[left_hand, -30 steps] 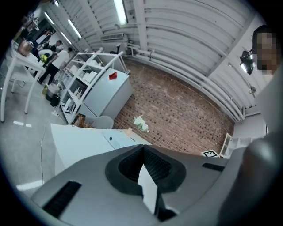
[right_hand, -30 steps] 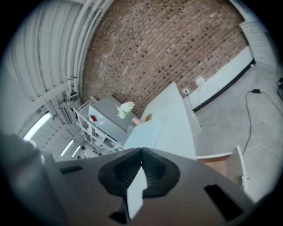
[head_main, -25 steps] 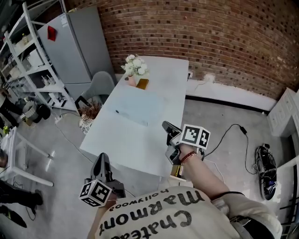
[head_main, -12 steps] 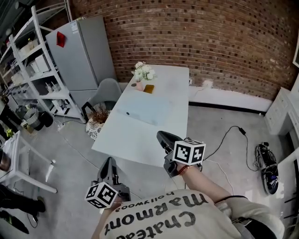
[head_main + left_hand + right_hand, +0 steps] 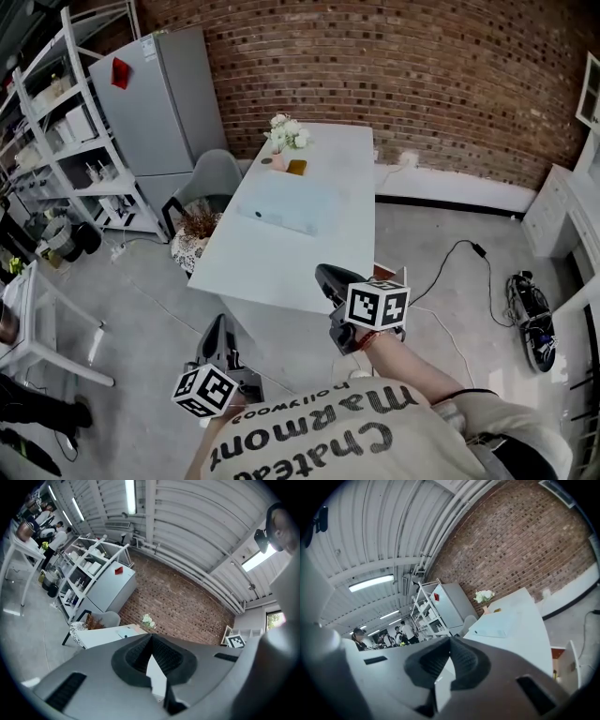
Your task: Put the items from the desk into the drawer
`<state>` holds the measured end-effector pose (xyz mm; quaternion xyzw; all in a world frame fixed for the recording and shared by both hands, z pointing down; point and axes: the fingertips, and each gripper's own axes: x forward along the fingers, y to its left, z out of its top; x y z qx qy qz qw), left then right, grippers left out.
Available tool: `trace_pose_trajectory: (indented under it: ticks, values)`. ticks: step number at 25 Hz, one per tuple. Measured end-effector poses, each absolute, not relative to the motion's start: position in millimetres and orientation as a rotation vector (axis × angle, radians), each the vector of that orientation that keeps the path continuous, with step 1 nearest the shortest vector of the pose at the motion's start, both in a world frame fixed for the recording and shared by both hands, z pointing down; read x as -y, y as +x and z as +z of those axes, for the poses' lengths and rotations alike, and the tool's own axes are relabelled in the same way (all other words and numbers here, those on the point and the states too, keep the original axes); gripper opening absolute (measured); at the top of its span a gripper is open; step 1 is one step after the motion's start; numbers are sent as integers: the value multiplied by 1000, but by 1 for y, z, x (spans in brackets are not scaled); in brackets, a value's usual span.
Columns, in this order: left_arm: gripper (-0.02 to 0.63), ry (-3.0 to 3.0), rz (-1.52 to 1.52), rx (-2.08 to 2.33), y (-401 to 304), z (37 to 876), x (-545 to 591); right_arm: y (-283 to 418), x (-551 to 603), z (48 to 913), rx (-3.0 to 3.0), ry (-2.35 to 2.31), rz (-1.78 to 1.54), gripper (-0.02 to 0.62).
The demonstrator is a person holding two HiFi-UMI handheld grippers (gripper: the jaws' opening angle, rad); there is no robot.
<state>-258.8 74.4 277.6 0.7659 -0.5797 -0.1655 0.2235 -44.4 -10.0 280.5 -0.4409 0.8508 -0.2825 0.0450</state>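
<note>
White desk [image 5: 281, 262]: it stands ahead of you, running toward the brick wall, well apart from both tongs.
Items on it: a pale blue pad [image 5: 292, 206] lies mid-desk with a small dark thing [image 5: 257, 214] near its left edge. Beyond them an amber block [image 5: 297, 167] sits just beside a pink vase of white flowers [image 5: 284, 141].
Left gripper [image 5: 217, 328]: clenched, tips meeting, nothing between them.
Right gripper [image 5: 328, 278]: clenched too and empty, held out toward the desk's near edge.
Drawer: a white unit with a reddish inside [image 5: 381, 271] shows by the desk's near right corner. You cannot tell from here whether that is the drawer.
Step in hand: the approach, by my reading; every item still lies on the desk.
Doing it well: square up to the near edge and spread the jaws before you reach. Take the pad by one edge. The vase looks top-heavy, so grip it low and keep it upright.
</note>
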Motion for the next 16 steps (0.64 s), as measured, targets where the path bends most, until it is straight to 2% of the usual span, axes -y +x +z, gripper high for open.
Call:
trace_pose_trajectory:
  ticks: [16]
  values:
    - [-5, 2147, -485, 1549, -263, 271, -83, -48, -9, 266, -2625, -1403, -771, 3]
